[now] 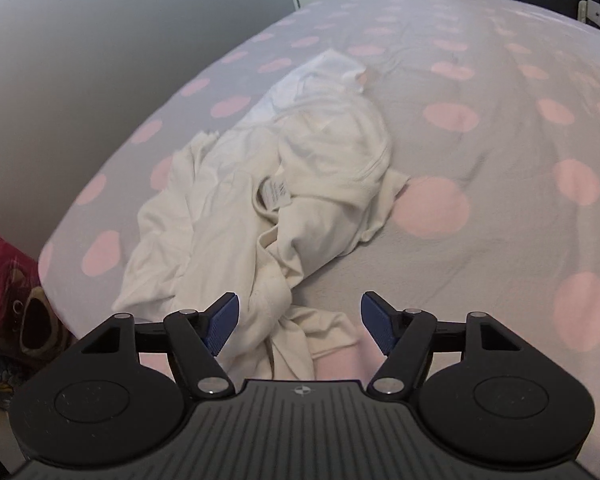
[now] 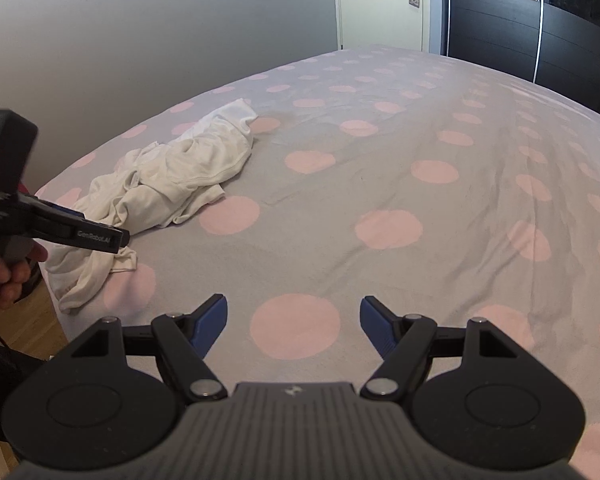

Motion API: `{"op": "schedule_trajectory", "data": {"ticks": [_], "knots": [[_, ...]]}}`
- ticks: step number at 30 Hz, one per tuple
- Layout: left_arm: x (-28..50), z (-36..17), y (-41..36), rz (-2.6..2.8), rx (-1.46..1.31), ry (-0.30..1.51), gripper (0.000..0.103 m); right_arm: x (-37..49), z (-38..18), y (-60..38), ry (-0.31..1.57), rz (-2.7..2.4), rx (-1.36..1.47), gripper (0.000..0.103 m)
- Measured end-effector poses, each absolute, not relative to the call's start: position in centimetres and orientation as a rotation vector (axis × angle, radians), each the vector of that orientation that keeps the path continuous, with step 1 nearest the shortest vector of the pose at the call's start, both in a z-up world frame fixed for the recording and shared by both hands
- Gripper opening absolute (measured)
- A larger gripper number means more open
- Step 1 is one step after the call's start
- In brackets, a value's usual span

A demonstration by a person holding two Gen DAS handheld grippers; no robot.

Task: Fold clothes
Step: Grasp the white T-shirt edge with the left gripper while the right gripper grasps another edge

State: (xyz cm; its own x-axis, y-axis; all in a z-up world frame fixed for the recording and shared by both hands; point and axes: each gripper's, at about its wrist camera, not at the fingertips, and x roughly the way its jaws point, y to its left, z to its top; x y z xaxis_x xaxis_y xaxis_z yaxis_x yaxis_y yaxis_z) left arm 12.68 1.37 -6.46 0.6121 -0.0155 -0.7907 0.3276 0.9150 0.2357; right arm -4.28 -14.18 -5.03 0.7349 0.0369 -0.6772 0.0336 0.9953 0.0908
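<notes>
Reaching for the pile: the left gripper [image 1: 298, 322] is hanging over the near end of a crumpled cream garment [image 1: 260, 200], jaws standing wide with nothing between the blue pads [image 1: 220, 326]. Cloth is lying below and ahead of the gap, but whether the pads are touching it cannot be told.

The garment is sitting bunched near the left edge of the bed [image 1: 480, 240], on a grey sheet with pink dots. A neck label [image 1: 274, 196] is showing face up in the middle of the heap. One end is trailing over the near corner of the mattress, seen from the right wrist view as a tail of cloth [image 2: 84, 276] drooping toward the wooden floor [image 2: 20, 320]. A whiter piece [image 1: 324, 68] is lying at the far end; whether it is a second item or part of the same one is unclear.

The right gripper [image 2: 292, 326] is also gaping, empty, hovering over bare sheet well apart from the garment. A hand [image 2: 8, 268] is gripping the left tool's handle at the edge of that view.

Step in hand, by my reading: the first pick-up, before any folding. Nothing is spread flat yet.

Next move is probably calling for closing on a single layer at an edge or corner, not the bunched roll, then bringing the right gripper across to a matching edge so the cloth can be lifted and shaken open.
</notes>
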Motion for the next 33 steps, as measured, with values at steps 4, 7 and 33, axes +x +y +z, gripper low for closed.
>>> {"op": "schedule_trajectory", "data": {"ticks": [4, 7, 33], "knots": [[14.2, -8.3, 2.0, -0.128, 0.416, 0.893, 0.058, -3.8, -5.5, -14.8, 0.754, -0.016, 0.133, 0.076], [15.2, -8.8, 2.4, -0.056, 0.435, 0.894, 0.044, -3.6, -5.7, -14.9, 0.755, -0.018, 0.140, 0.076], [-1.2, 7.2, -10.7, -0.857, 0.439, 0.559, 0.017, -12.1, 1.4, -21.2, 0.611, -0.126, 0.047, 0.074]]}}
